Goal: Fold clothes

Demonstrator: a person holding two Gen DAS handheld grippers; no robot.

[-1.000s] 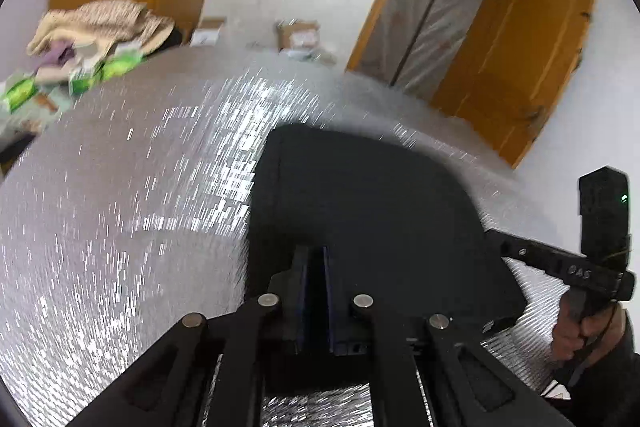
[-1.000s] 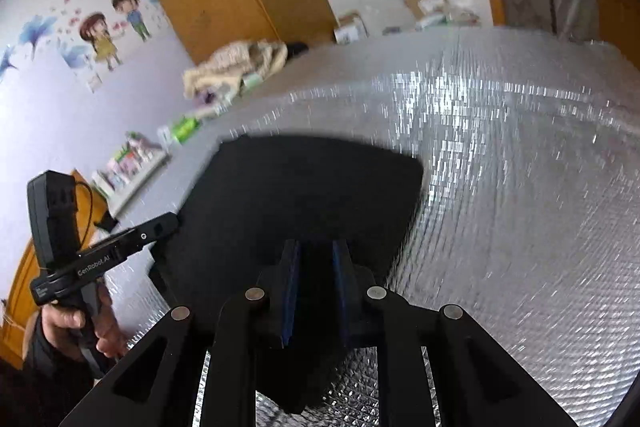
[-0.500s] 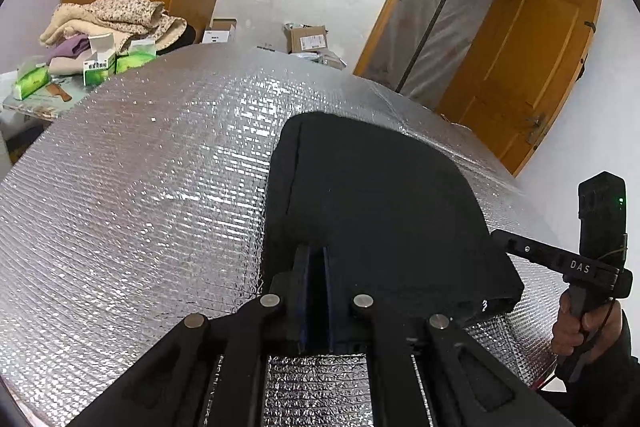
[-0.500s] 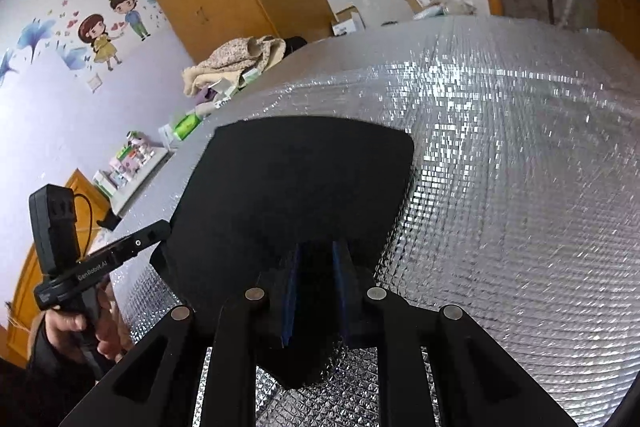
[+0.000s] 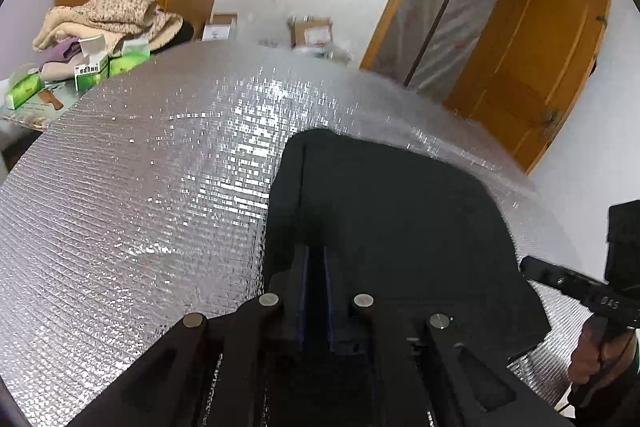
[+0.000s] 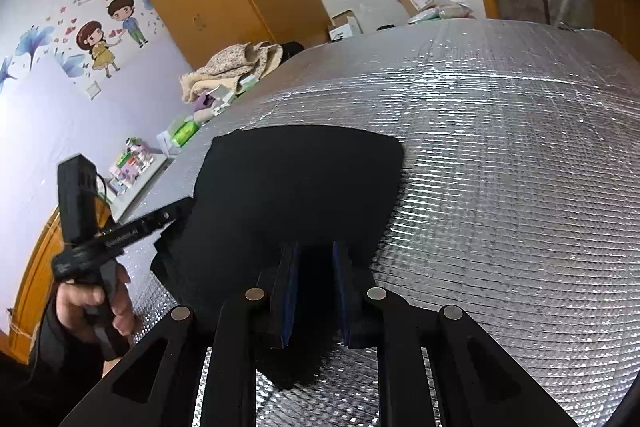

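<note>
Black garment [image 5: 392,227] on silver quilted foil table [image 5: 140,207], orange-brown doors [image 5: 540,67], green boxes [image 5: 92,71], beige speckled blanket [image 6: 236,65], cartoon stickers [image 6: 108,35] on lilac wall [image 6: 40,115]

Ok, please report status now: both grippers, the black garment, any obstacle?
Left gripper and right gripper both shut on black garment, near edge. Garment folded on silver mat. Nothing in the way.

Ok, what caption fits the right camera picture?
Both grippers pinch a black cloth on the shiny silver mat.
</note>
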